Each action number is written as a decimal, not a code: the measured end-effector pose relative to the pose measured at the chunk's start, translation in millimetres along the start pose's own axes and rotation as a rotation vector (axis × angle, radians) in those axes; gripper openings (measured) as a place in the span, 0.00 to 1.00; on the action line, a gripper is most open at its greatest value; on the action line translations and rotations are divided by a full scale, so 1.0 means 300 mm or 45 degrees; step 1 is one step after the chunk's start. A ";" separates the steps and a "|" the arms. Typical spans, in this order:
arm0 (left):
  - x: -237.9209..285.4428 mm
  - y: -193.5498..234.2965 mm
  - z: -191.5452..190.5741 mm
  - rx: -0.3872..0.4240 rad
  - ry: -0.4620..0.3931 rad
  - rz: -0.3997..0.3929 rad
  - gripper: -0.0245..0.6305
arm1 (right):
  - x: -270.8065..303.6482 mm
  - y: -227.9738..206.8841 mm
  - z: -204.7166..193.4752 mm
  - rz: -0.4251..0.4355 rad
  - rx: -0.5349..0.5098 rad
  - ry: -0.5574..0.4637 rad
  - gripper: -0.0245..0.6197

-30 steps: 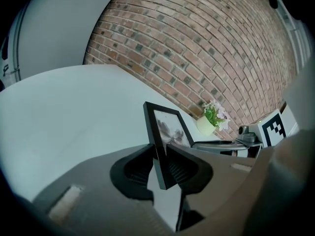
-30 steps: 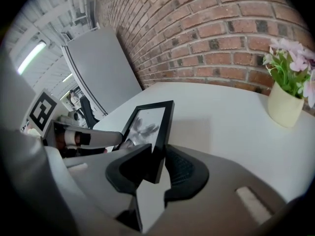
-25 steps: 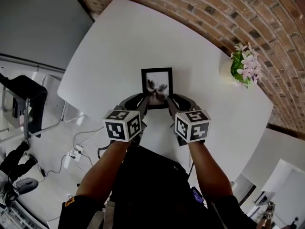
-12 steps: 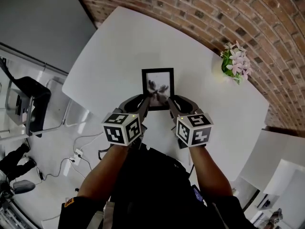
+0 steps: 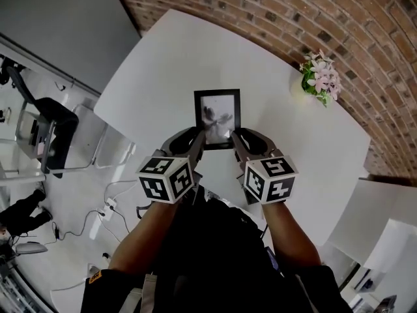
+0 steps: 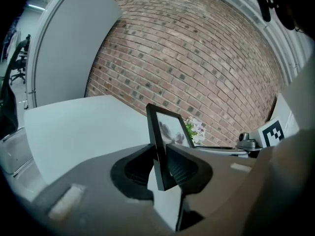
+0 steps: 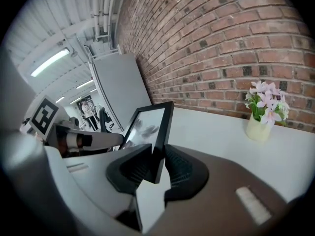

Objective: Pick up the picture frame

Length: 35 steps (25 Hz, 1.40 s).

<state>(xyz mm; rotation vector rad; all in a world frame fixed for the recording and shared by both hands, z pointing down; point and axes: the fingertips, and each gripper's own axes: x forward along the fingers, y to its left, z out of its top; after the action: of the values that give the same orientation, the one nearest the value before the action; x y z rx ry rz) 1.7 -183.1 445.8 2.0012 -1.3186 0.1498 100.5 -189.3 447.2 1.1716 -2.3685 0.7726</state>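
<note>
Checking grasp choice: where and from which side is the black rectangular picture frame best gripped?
The black rectangular picture frame is best pinched on its thin side borders near the bottom corners, coming from the near side. It is flat with slim edges that fit between jaws; the left gripper and right gripper clamp it so now.

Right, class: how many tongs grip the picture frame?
2: the left tongs clamp the picture frame at its lower left edge, the right tongs at its lower right.
</note>
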 end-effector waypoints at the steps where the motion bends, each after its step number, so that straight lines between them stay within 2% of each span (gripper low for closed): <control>1: -0.017 -0.008 0.004 0.002 -0.013 0.002 0.15 | -0.013 0.011 0.004 0.004 0.000 -0.007 0.17; 8: -0.102 -0.045 0.043 0.018 -0.096 -0.004 0.15 | -0.073 0.070 0.040 0.009 -0.017 -0.065 0.17; 13: -0.141 -0.055 0.072 0.047 -0.121 -0.038 0.15 | -0.097 0.104 0.050 -0.027 -0.002 -0.101 0.17; 23: -0.224 -0.026 0.086 0.085 -0.091 -0.171 0.15 | -0.136 0.214 0.039 -0.157 0.034 -0.162 0.17; 35: -0.347 0.012 0.104 0.132 -0.073 -0.283 0.15 | -0.182 0.367 0.039 -0.262 0.052 -0.237 0.17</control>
<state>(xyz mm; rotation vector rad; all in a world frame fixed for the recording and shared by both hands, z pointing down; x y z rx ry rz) -58.8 -124.9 376.9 2.2389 -1.1333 0.0575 41.7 -108.9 374.2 1.5363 -2.3362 0.6711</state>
